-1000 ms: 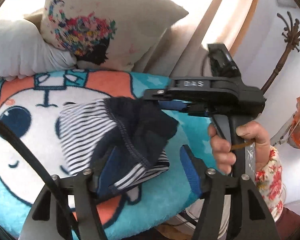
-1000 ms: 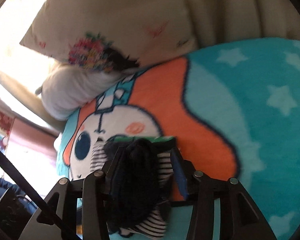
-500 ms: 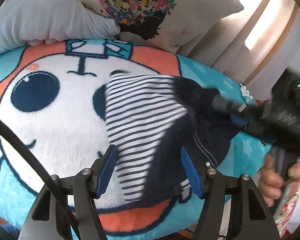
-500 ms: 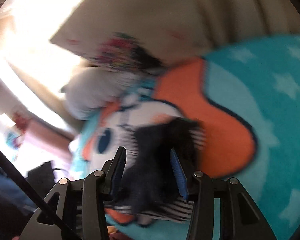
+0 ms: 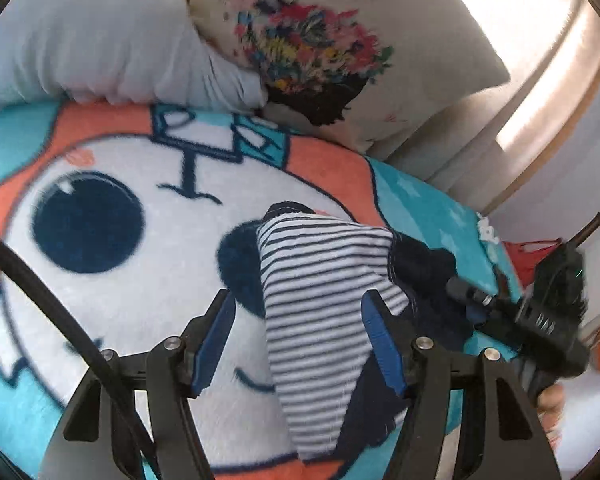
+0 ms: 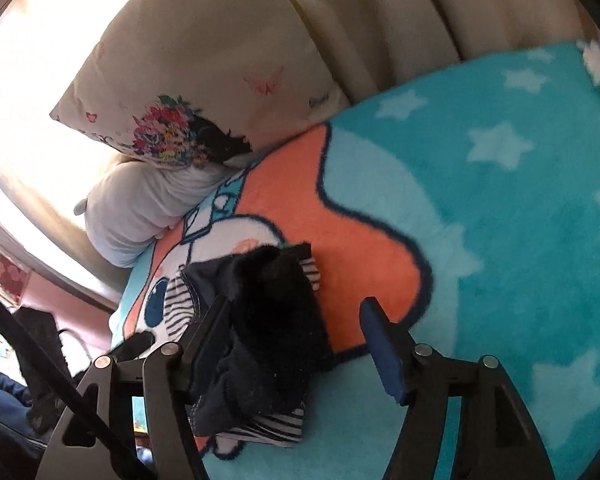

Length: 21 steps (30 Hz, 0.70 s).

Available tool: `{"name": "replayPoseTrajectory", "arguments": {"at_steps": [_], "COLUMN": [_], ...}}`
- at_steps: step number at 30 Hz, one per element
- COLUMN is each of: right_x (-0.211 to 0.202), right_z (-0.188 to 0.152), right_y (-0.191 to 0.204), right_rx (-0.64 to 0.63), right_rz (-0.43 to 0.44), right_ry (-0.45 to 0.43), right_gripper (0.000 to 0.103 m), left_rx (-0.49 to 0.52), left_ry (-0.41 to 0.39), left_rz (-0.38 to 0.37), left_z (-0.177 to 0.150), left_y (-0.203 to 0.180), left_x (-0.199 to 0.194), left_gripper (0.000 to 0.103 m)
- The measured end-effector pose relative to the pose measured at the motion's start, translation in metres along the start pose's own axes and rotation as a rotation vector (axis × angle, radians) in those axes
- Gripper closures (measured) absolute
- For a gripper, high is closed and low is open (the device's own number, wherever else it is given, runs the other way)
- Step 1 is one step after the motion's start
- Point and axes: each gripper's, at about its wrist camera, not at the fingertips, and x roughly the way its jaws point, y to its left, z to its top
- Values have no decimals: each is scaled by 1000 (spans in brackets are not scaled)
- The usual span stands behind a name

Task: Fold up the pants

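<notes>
The pants (image 5: 320,304) are small, white with navy stripes and a dark navy lining, lying bunched on a cartoon blanket (image 5: 112,280). In the left wrist view my left gripper (image 5: 300,338) is open above the striped part, fingers on either side and not closed on it. My right gripper shows there at the right edge (image 5: 472,304), by the dark part of the pants. In the right wrist view my right gripper (image 6: 300,344) is open; the dark fabric (image 6: 272,320) lies against its left finger, loose.
A floral cream pillow (image 5: 340,40) and a white pillow (image 5: 92,36) lie at the head of the blanket, against a beige padded headboard (image 6: 400,20). The blanket's teal star area (image 6: 520,200) spreads to the right.
My right gripper has opened and let go of the dark fabric. The pants now lie looser on the blanket. My left gripper has shifted so the striped part lies between its fingers.
</notes>
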Motion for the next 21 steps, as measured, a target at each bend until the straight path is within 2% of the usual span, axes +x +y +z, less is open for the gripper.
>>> {"name": "replayPoseTrajectory", "arguments": {"at_steps": [3, 8, 9, 10, 13, 14, 18, 21], "right_x": [12, 22, 24, 26, 26, 26, 23, 26], "right_z": [-1, -1, -2, -3, -5, -5, -1, 3], "right_y": [-5, 0, 2, 5, 10, 12, 25, 39], "right_rx": [30, 5, -4, -4, -5, -2, -7, -33], "right_rz": [59, 90, 106, 135, 161, 168, 228, 243], "right_ry": [21, 14, 20, 32, 34, 29, 11, 5], "right_gripper": [33, 33, 34, 43, 53, 55, 57, 56], "left_rx": [-12, -23, -14, -7, 0, -7, -30, -22], "left_ry": [57, 120, 117, 115, 110, 105, 84, 50], "left_rz": [-62, -150, -154, -156, -183, -187, -213, -184], "left_z": [7, 5, 3, 2, 3, 5, 12, 22], "left_y": [5, 1, -1, -3, -5, -4, -1, 1], "left_x": [19, 45, 45, 44, 39, 36, 25, 18], "left_gripper": [38, 35, 35, 36, 54, 57, 57, 57]}}
